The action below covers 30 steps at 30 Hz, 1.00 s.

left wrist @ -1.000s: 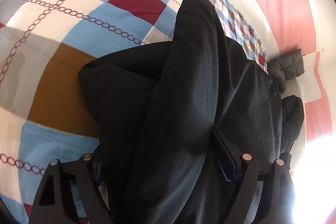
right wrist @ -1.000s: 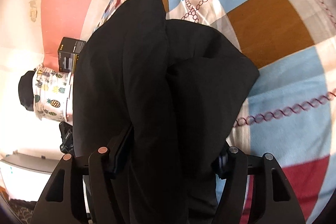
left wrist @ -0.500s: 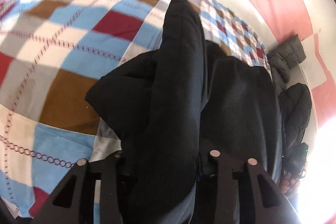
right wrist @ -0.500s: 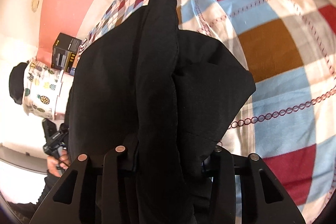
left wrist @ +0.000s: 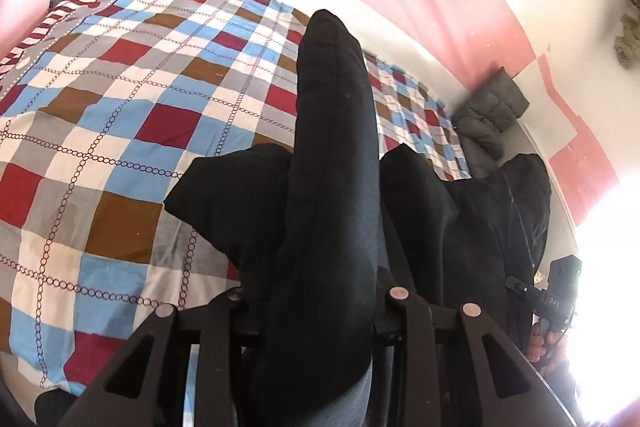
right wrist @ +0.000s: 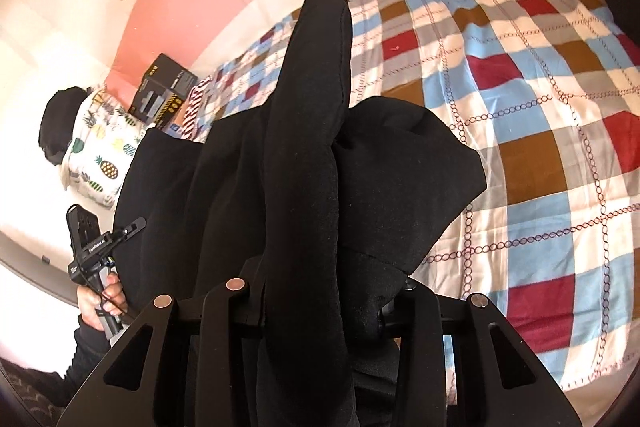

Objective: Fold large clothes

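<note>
Over bed (left wrist: 120, 131): both tongs closing on garment (left wrist: 336, 155).

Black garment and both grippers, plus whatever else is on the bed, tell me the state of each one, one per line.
Black garment: bunched, gripped at two places, partly lifted off the bed.
Left gripper: jaws closing, fabric clamped between the fingers.
Right gripper: jaws closing, fabric clamped between the fingers.
Checked bedspread: spread flat.
Grey padded jacket: crumpled against the wall.
Black box: closed, lying at the bed's end.
</note>
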Tool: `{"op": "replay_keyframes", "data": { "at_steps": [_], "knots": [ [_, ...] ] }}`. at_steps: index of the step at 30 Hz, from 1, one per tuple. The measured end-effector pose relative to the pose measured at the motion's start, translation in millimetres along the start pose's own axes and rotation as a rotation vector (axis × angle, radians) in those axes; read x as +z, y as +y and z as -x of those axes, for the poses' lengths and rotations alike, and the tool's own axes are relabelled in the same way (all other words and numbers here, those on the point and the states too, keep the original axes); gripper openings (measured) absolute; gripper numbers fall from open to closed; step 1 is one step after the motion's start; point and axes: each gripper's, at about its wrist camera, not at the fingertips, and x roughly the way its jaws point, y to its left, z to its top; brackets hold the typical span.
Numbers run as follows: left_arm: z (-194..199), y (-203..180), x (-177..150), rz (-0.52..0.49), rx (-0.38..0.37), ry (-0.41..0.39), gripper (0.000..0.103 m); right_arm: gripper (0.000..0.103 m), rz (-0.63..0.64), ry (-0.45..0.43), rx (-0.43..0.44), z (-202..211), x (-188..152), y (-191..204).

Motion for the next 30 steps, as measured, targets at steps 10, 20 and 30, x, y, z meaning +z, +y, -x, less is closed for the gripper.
{"op": "replay_keyframes", "data": {
  "at_steps": [10,20,30],
  "knots": [
    [25,-5,-13,-0.01,-0.014,-0.023,0.033,0.036,0.02,-0.028,0.012,21,-8,18],
    [30,13,17,-0.006,0.0,-0.053,0.033,0.036,0.027,-0.033,0.048,-1,14,33],
    [29,50,78,0.002,0.039,-0.097,0.033,0.036,0.044,-0.029,0.094,-53,51,54]
  ]
}}
